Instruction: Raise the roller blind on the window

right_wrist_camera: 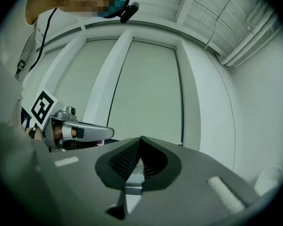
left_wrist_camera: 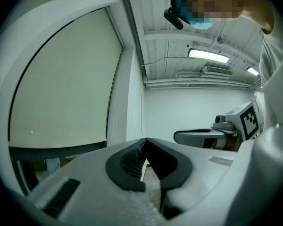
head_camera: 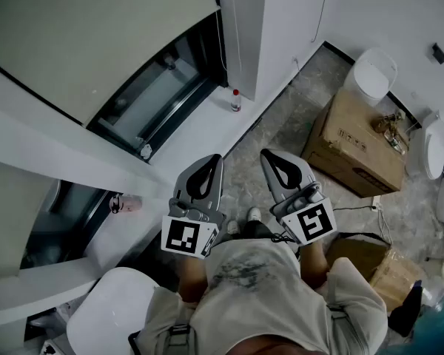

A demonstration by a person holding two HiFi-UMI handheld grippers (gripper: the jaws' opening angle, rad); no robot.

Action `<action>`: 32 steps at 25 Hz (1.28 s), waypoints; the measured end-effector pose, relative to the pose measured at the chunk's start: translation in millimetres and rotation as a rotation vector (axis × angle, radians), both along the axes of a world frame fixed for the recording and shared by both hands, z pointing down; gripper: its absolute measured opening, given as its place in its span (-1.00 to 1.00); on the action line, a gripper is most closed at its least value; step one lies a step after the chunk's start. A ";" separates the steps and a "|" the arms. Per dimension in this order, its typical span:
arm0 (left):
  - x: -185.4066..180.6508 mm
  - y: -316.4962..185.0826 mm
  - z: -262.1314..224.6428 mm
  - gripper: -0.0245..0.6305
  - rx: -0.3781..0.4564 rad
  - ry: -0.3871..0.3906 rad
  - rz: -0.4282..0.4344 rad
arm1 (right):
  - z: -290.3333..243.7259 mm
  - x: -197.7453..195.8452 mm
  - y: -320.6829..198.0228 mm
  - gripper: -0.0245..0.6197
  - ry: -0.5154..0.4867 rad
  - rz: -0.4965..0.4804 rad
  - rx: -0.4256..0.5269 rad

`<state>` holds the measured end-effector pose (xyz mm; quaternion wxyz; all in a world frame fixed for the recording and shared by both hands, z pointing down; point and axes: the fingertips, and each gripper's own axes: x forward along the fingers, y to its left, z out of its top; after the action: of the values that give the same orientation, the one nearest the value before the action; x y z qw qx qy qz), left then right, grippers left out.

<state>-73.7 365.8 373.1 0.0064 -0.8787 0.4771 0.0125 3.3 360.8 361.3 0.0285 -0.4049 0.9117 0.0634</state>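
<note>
We look down on the roller blind [head_camera: 96, 35], the largest thing here: a cream sheet that covers most of the window [head_camera: 159, 95] and leaves only a dark strip of glass bare along its lower edge, above the white sill [head_camera: 207, 120]. A second cream panel [head_camera: 7, 205] shows at the left, past a broad white post, so we count two covered panes in the head view. On the grey floor [head_camera: 281, 135] to the right we count two cardboard boxes, a big one [head_camera: 355, 146] against the wall and a smaller one [head_camera: 381, 265] near our right elbow. Next in size come our two tools, held side by side in front of the waist and well apart from the blind. The left hand-held gripper [head_camera: 217, 158] has its jaws pressed together at the tips with nothing between them, and the left gripper view shows the same closed, empty tips [left_wrist_camera: 145, 140]. The right hand-held gripper [head_camera: 266, 154] is likewise closed on nothing [right_wrist_camera: 141, 138], and it touches no object. Smallest, we count one little bottle [head_camera: 235, 100] standing upright on the sill near the corner.
</note>
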 end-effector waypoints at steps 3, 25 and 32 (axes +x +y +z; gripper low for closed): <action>3.0 -8.4 -0.6 -0.91 -0.001 0.001 -0.002 | 6.8 5.6 -7.7 -0.91 0.034 0.000 -0.028; 34.3 -64.0 -1.7 -0.91 0.005 0.010 -0.046 | 1.7 45.9 -71.3 -0.90 0.009 0.003 0.017; 38.5 -94.4 -1.0 -0.91 -0.002 -0.007 -0.050 | -2.6 51.2 -102.2 -0.90 -0.016 0.003 0.023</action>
<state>-35.2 271.3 372.1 0.0075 -0.8666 0.4989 0.0088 54.6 258.6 358.7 0.0406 -0.4064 0.9101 0.0706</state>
